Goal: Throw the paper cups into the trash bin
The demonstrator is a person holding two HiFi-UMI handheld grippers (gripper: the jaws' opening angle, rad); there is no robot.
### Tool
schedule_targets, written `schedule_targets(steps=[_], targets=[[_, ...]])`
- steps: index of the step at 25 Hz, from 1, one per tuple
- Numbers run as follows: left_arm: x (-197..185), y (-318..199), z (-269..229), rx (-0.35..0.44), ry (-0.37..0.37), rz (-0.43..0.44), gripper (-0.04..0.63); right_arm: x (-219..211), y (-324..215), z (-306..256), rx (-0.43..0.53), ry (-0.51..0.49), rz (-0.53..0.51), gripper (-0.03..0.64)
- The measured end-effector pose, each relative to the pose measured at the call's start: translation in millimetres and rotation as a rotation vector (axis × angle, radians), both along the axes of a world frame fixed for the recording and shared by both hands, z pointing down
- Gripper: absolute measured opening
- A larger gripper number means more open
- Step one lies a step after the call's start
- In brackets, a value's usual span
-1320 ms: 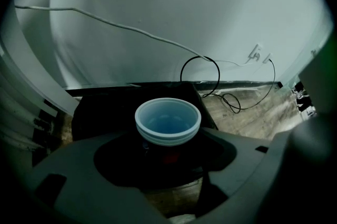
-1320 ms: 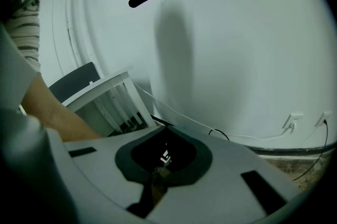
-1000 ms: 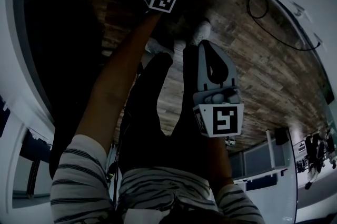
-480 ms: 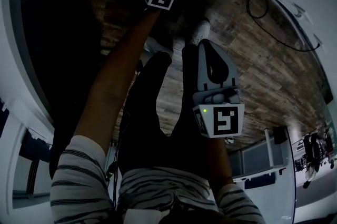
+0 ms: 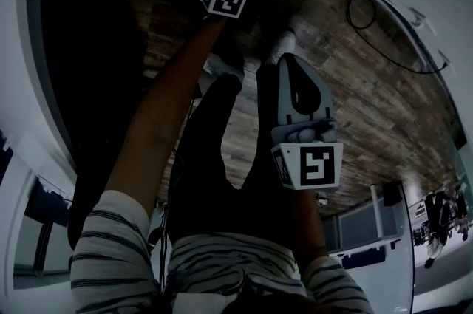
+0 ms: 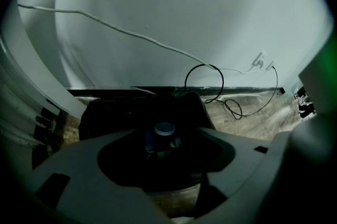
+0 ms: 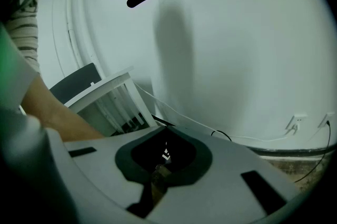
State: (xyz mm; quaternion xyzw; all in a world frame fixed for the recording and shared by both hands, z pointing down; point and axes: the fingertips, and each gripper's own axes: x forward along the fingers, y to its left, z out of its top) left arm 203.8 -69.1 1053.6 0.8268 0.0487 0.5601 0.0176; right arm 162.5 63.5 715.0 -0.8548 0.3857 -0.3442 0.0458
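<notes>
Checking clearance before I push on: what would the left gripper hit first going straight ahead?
Most likely the paper cup, centred between the open jaws, seemingly inside the dark trash bin; depth is unclear.

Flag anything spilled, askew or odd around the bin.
Nothing stands out. The blue paper cup sits inside the black-lined trash bin, seen beyond the left gripper's open jaws, no spill visible. Only loose cable loops on the floor by the wall.
</notes>
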Motion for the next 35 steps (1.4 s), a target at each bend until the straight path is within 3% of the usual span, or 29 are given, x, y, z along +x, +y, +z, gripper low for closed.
schedule_targets(steps=[8, 35], targets=[[2.2, 9.0, -34.3, 0.001, 0.024, -0.005, 0.253, 0.4, 7.6, -22.0, 0.012, 0.025, 0.004, 0.009], [-1.8, 17.0, -207.5, -0.008, 0.217, -0.095, 0.12, 3.5, 6.1, -113.1, 0.041, 0.117, -0.039, 0.009]])
